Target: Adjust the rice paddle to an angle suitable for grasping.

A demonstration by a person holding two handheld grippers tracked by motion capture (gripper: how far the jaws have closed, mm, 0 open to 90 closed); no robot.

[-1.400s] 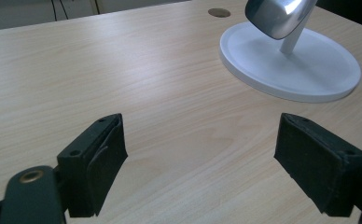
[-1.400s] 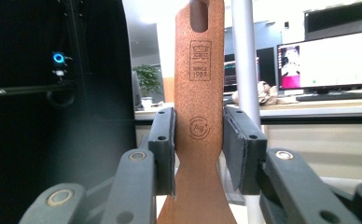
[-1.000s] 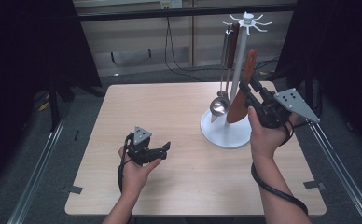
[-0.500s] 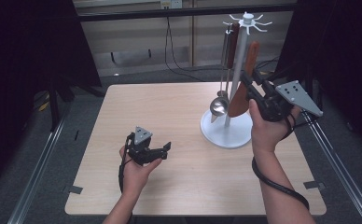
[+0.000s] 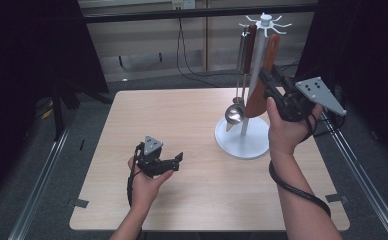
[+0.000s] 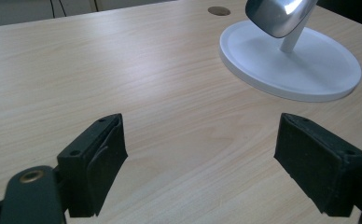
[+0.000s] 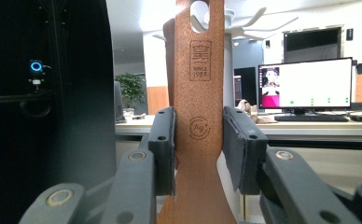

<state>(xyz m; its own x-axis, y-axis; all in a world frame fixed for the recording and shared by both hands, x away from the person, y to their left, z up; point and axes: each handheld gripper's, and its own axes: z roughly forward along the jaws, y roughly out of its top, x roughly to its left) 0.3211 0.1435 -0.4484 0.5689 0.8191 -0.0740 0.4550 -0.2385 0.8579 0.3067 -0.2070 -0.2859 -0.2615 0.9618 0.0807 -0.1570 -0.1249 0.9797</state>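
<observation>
**Right gripper clamped on a wooden spatula at the utensil stand**

From the high view I see my right gripper (image 5: 268,81) raised at 2 o'clock, jaws closed on the brown wooden spatula (image 5: 263,75), which hangs upright against the white utensil stand (image 5: 242,142). A steel ladle (image 5: 234,114) hangs beside it. My left gripper (image 5: 174,161) rests near 7 o'clock on the light wooden table (image 5: 172,115), jaws spread wide apart, nothing between them

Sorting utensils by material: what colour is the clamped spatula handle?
Reddish-brown, wood-like spatula handle, seen best in the right gripper view.
</observation>
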